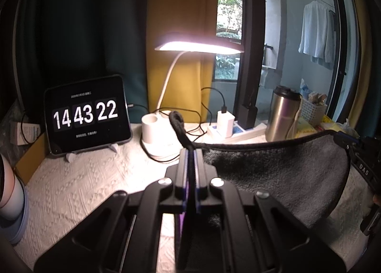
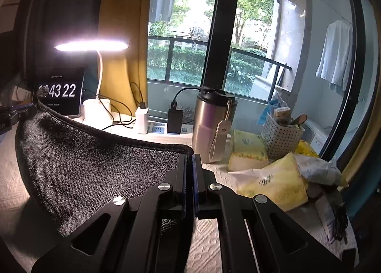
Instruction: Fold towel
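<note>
A dark grey towel [image 1: 281, 170] hangs stretched between my two grippers above the white textured tablecloth [image 1: 90, 177]. My left gripper [image 1: 190, 154] is shut on the towel's left top corner, whose black hem sticks up past the fingertips. My right gripper [image 2: 189, 157] is shut on the right top corner of the towel [image 2: 95, 173]. In the left wrist view the right gripper [image 1: 357, 151] shows at the far right edge. In the right wrist view the left gripper [image 2: 16, 113] shows at the far left. The towel's top hem sags in a curve between them.
At the back stand a tablet clock [image 1: 88, 116], a lit desk lamp [image 1: 200, 44] on a white base [image 1: 154, 135], chargers on a power strip [image 2: 157, 127] and a steel tumbler [image 2: 212, 123]. A white basket [image 2: 281, 137] and yellow tissue packs [image 2: 273, 182] lie to the right.
</note>
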The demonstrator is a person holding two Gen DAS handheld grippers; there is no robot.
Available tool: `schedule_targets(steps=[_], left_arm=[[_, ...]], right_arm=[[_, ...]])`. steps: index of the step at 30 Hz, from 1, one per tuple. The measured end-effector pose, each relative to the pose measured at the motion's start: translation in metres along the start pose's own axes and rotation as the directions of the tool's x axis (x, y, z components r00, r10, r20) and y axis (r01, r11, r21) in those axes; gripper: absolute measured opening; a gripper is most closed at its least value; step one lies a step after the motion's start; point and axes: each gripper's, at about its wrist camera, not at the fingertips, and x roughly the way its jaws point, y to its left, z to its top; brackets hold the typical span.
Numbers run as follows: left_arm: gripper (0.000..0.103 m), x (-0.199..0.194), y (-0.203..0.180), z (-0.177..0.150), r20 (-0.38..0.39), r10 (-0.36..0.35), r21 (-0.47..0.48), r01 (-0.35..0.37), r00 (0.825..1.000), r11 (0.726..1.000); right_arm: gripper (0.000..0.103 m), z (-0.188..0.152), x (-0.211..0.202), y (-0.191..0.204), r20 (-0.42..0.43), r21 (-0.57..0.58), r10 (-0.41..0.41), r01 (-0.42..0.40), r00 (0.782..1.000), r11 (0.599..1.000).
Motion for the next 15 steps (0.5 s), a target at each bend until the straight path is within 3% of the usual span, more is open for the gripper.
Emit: schedule_targets(steps=[15], left_arm=[[0.005, 0.046, -0.001, -0.003, -0.049, 0.015, 0.02, -0.014, 0.999, 1.0]], right_arm=[[0.005, -0.001, 0.042, -0.004, -0.053, -0.005, -0.003, 0.003, 0.999, 1.0]])
